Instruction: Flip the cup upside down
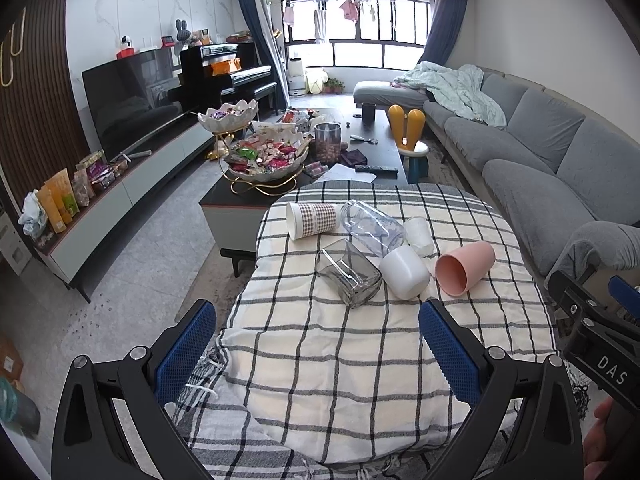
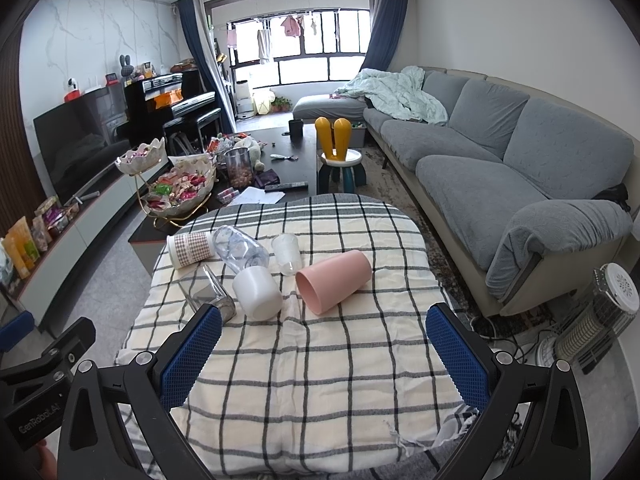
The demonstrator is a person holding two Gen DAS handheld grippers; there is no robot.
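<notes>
Several cups lie on their sides on a checked cloth. A pink cup lies at the right, mouth toward me. Left of it are a white cup, a square smoky glass, a clear plastic bottle, a checked paper cup and a small frosted cup. My left gripper is open and empty, short of the cups. My right gripper is open and empty, short of the pink cup.
A dark coffee table with snack bowls stands behind the cloth-covered table. A grey sofa runs along the right. A TV cabinet lines the left wall. A heater stands on the floor at right.
</notes>
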